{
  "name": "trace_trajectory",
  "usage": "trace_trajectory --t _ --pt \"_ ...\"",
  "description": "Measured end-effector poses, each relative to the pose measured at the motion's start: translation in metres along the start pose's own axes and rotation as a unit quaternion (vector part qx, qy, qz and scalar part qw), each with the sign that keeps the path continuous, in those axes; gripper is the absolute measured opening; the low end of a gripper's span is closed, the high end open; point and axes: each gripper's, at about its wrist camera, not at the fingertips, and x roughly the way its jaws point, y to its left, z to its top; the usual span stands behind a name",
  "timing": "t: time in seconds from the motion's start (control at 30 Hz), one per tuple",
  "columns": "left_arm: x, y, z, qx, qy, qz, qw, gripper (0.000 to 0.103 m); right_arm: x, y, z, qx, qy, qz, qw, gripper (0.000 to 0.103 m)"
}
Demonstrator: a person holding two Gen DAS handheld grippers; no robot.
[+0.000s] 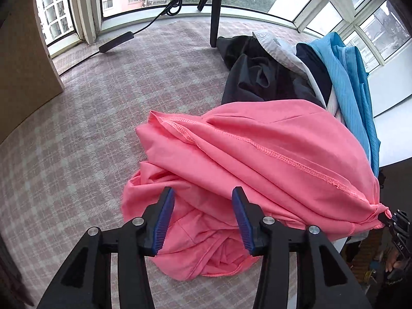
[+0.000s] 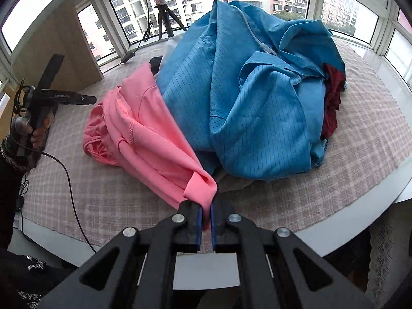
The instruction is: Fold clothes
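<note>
Honestly nothing's getting folded yet: right gripper (image 2: 205,221) is pinching the pink shirt (image 2: 144,134), left gripper (image 1: 203,219) is hanging open, pile (image 2: 257,97) is waiting.

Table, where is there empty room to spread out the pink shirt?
There is bare checked cloth left of the pink shirt, running up to the wooden board and the tripod leg. The right side is crowded with the blue clothes and dark clothes.
</note>
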Motion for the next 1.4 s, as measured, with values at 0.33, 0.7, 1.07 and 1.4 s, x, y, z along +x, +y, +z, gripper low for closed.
trace_trajectory --t 0.33,0.7,1.07,1.4 --pt "0.045 -0.01 0.025 -0.025 0.004 -0.028 0.9993 0.043 0.011 -0.002 0.017 -0.022 0.014 0.005 1.0 0.005" --pt "-0.012 0.016 -0.001 -0.028 -0.045 -0.043 0.9976 0.003 -0.022 0.022 0.037 -0.103 0.018 -0.005 0.995 0.039" --pt "-0.029 0.025 -0.023 -0.034 -0.059 -0.037 0.997 0.003 0.068 0.125 0.06 -0.277 0.063 -0.031 0.958 0.039" --pt "-0.033 0.046 -0.054 -0.038 -0.049 -0.024 0.9978 0.001 -0.003 0.089 0.106 -0.218 -0.054 -0.027 0.974 0.002"
